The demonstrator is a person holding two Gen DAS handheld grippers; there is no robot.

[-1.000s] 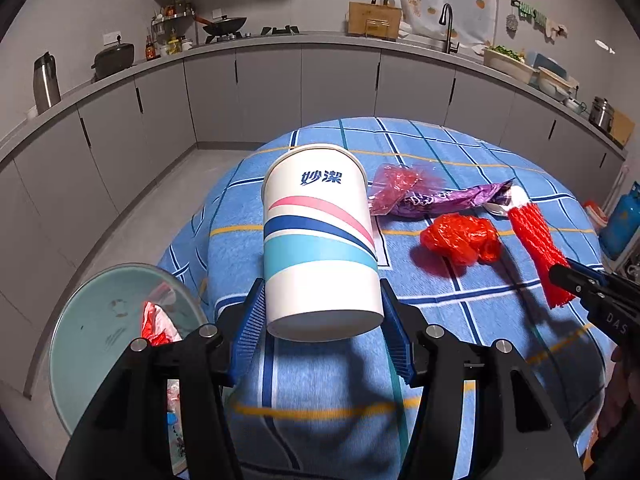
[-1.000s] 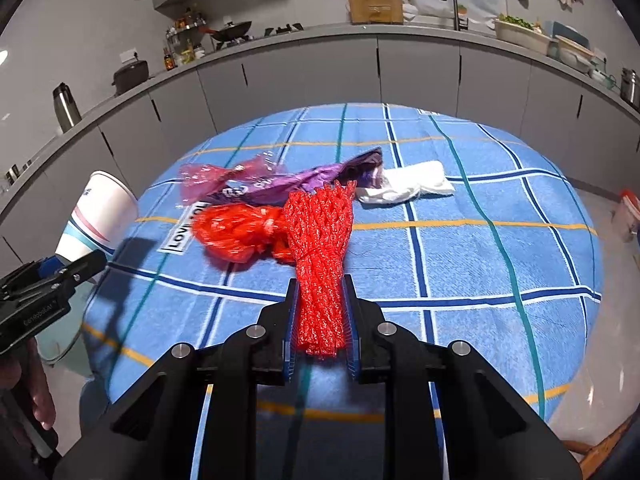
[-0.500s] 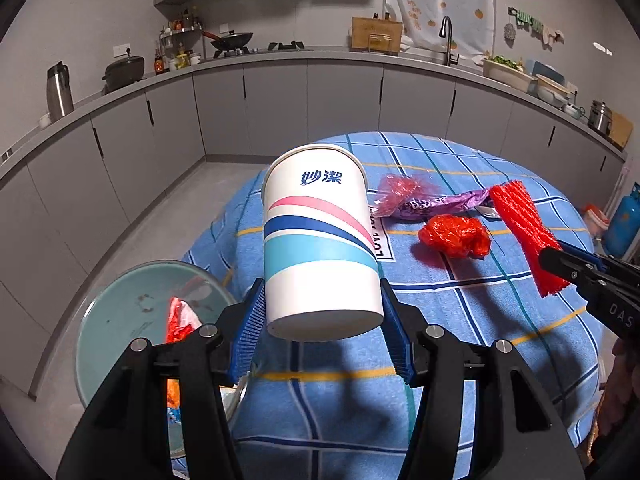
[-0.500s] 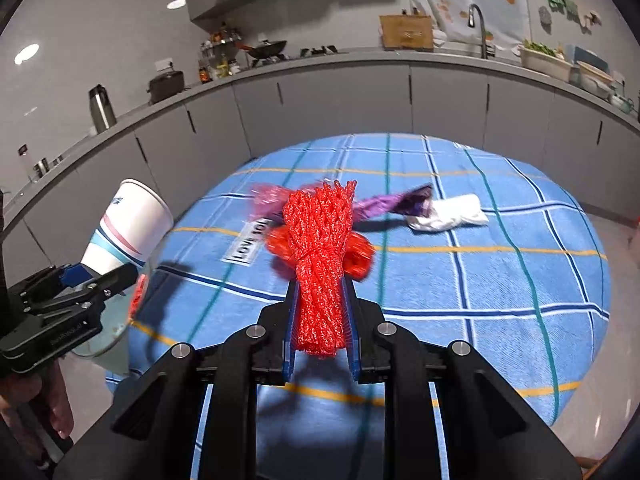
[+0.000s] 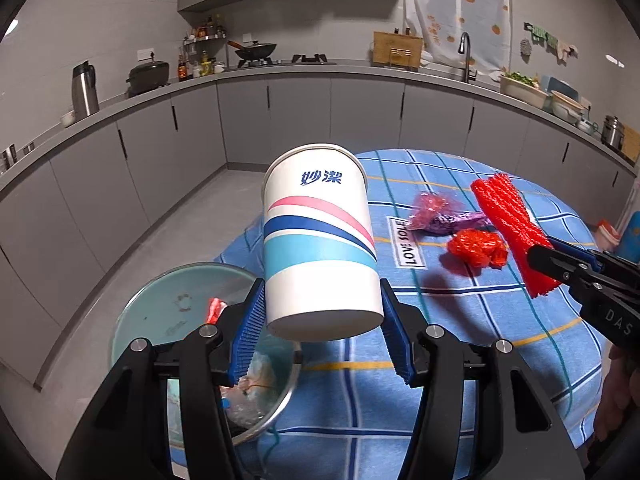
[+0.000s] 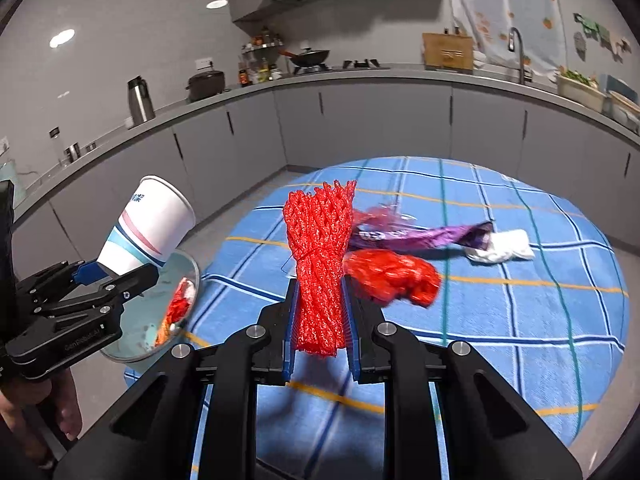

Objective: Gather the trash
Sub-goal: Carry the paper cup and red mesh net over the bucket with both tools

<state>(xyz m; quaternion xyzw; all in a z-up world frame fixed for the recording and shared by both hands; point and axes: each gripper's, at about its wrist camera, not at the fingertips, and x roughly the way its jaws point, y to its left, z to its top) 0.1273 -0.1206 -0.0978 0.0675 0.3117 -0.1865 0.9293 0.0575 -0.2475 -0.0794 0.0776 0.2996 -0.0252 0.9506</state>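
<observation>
My left gripper [image 5: 322, 316] is shut on a white paper cup [image 5: 320, 240] with pink and blue stripes, held over the table's left edge above a round trash bin [image 5: 160, 320]. The cup [image 6: 146, 228] and left gripper [image 6: 120, 276] also show at the left of the right wrist view. My right gripper [image 6: 320, 320] is shut on a bundled red mesh net [image 6: 320, 256], lifted above the blue checked tablecloth [image 6: 500, 320]. That red mesh net [image 5: 512, 228] shows at right in the left wrist view. On the cloth lie a red plastic bag [image 6: 390, 276], a purple wrapper [image 6: 420, 238] and a white wad [image 6: 502, 246].
The trash bin [image 6: 160, 312] stands on the floor beside the table and holds several scraps. Grey kitchen cabinets [image 5: 300, 120] curve round behind, with a kettle [image 5: 85, 90], pots and a sink on the counter. A person's hand [image 6: 60, 404] grips the left tool.
Both grippers have risen and drawn back toward the bin side of the table, each keeping its load. The red net has come off the cloth and away from the red bag.
</observation>
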